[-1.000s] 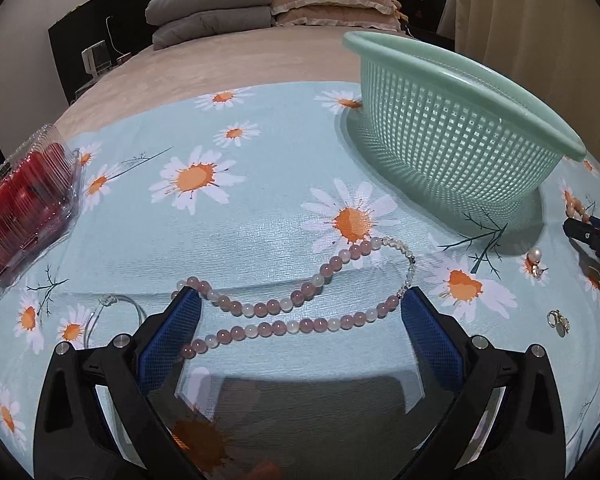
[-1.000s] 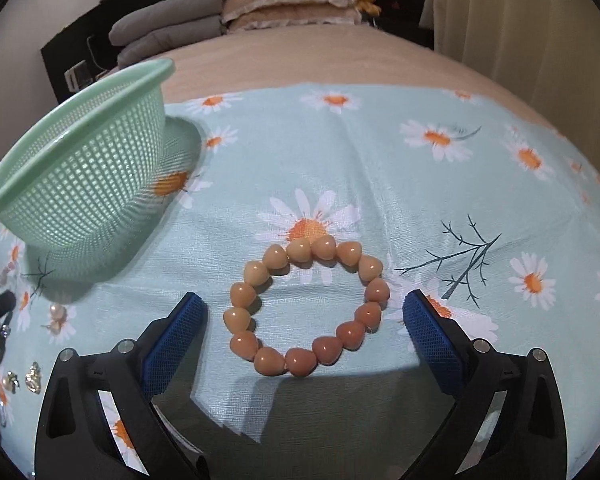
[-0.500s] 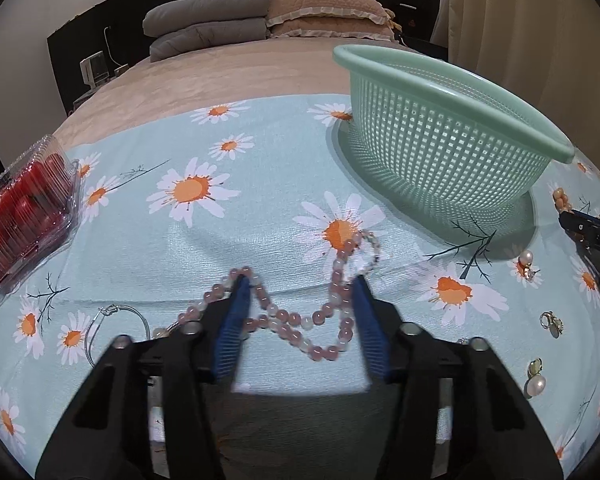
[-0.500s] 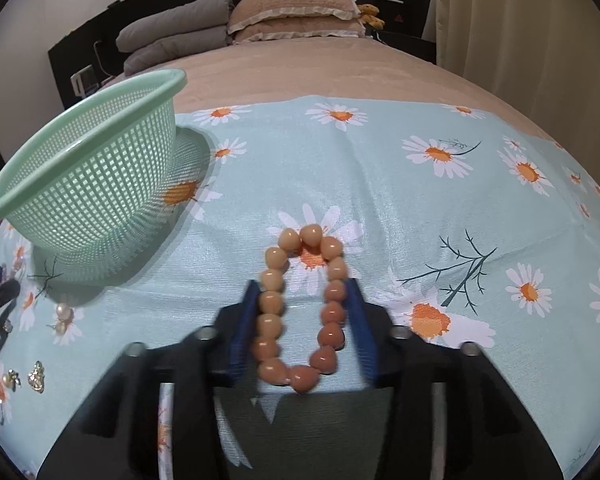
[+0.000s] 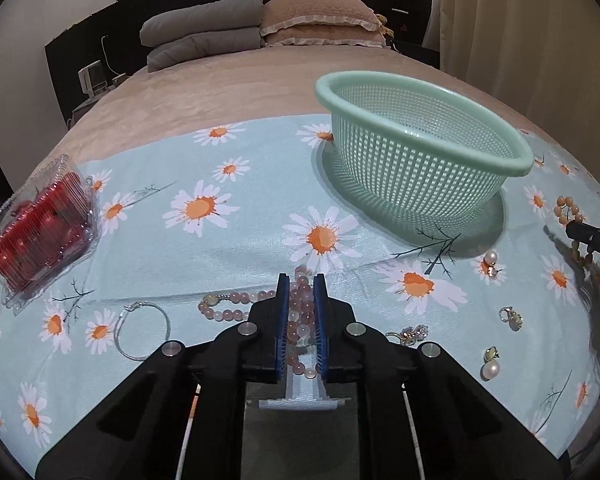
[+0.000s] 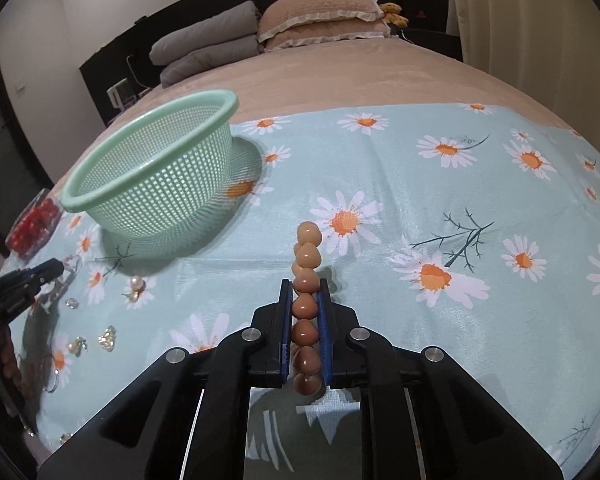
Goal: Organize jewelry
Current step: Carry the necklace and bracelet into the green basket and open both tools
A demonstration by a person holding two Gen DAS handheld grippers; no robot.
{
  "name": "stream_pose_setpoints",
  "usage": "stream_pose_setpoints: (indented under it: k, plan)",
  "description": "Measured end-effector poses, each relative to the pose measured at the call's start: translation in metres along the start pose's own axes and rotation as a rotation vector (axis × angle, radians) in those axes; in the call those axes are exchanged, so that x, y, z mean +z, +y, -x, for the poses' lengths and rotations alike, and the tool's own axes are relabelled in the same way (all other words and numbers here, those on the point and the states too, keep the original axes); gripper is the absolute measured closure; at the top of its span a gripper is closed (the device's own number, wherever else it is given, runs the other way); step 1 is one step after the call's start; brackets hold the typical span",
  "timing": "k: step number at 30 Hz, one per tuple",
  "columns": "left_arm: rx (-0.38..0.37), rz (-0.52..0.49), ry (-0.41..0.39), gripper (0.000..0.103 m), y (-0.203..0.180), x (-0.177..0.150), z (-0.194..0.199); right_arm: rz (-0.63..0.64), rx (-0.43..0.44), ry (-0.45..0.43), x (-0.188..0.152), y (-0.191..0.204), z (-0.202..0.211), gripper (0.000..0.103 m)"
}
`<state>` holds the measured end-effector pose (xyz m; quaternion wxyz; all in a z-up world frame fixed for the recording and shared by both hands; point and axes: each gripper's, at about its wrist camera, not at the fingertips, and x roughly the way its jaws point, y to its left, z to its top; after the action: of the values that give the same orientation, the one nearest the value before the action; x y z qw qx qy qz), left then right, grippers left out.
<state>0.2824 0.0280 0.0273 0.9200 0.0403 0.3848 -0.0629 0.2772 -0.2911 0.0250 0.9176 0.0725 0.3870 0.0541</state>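
The left hand-held gripper [image 5: 301,316] is closing on the bunched pink-and-white bead necklace [image 5: 300,312], part of it trailing left on the daisy-print cloth [image 5: 236,240]. The right hand-held gripper [image 6: 305,320] is closing on the tan heart-bead bracelet [image 6: 306,276], squeezed lengthwise along its fingers. Beyond both, between them, stands the mint-green plastic mesh basket [image 5: 420,112], about equally near each.

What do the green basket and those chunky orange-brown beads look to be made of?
The green basket looks like moulded plastic: matte mint, with a regular grid of holes and a thick rolled rim. The orange-brown beads look like polished stone or resin, I can't tell which: they are smooth and glossy with small highlights.
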Motion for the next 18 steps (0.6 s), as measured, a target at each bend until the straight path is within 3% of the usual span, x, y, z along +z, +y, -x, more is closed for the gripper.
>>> stream_pose_setpoints:
  k: [10,18]
  plan:
    - [0.014,-0.017,-0.097,0.097,-0.004,0.036,0.065,0.052,0.029,-0.146,0.039,0.021,0.074,0.092]
    - [-0.02,-0.035,-0.17,0.097,-0.011,0.079,0.091,0.137,0.042,-0.23,0.071,0.047,0.093,0.092]
